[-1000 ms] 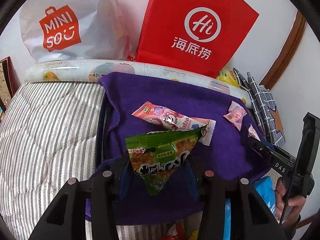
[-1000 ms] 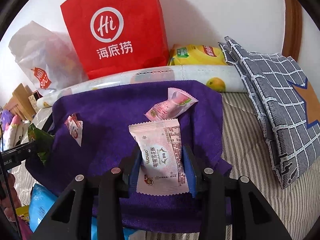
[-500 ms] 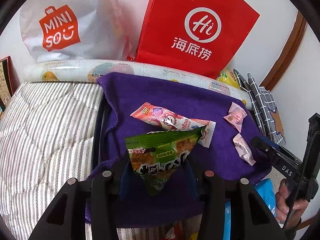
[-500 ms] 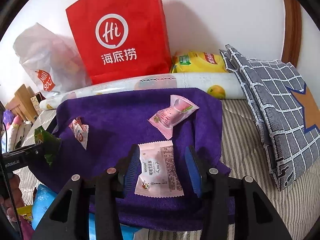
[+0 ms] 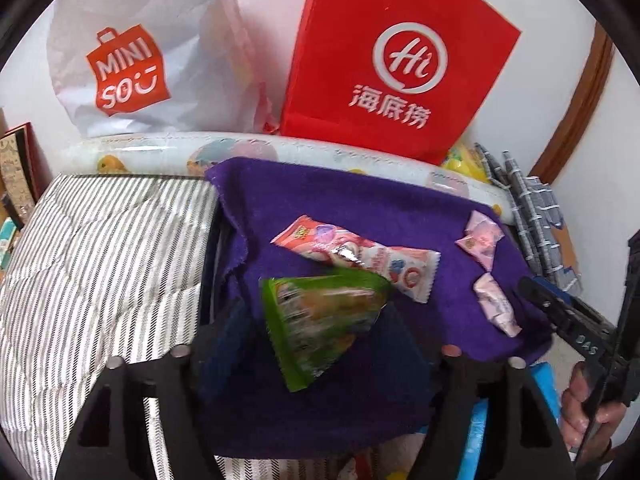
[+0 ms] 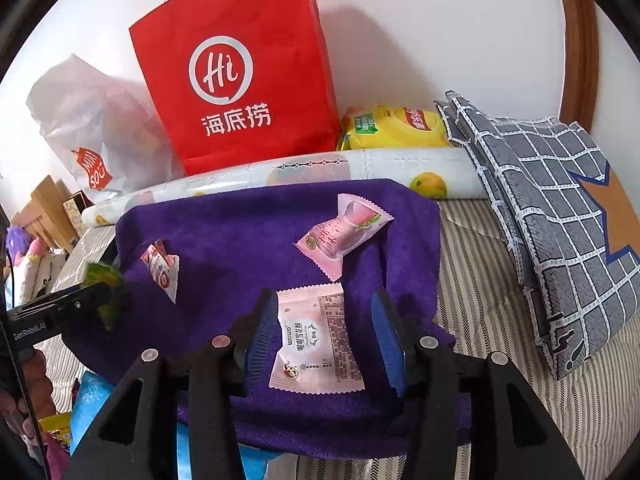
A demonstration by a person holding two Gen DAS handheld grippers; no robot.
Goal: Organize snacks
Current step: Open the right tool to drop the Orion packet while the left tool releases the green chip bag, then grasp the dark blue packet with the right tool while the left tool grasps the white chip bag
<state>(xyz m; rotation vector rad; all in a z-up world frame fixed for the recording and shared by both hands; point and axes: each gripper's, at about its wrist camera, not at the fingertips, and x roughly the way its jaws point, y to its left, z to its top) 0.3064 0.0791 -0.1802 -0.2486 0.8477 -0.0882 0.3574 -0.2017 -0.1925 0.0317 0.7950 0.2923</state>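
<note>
A purple towel (image 5: 360, 208) (image 6: 240, 240) lies on the striped bed. My left gripper (image 5: 320, 340) has opened; a green snack packet (image 5: 320, 320), blurred and tilted, sits between its wide jaws over the towel. A long pink snack bar (image 5: 360, 254) lies just beyond it. My right gripper (image 6: 326, 340) is open, with a flat pink packet (image 6: 316, 340) lying on the towel between its fingers. A pink candy (image 6: 344, 232) (image 5: 480, 238) lies further back. The flat packet also shows in the left wrist view (image 5: 496, 308).
A red Hi paper bag (image 5: 400, 60) (image 6: 240, 68) and a white Miniso bag (image 5: 132, 56) stand at the wall behind a printed roll (image 6: 320, 172). A yellow packet (image 6: 396, 128) and a grey checked cushion (image 6: 560, 208) are at the right. A blue packet (image 6: 90, 400) lies near the front.
My left gripper has opened and the green packet has slipped and tilted between its jaws. My right gripper let go of the flat pink packet, opened wider and pulled back a little.
</note>
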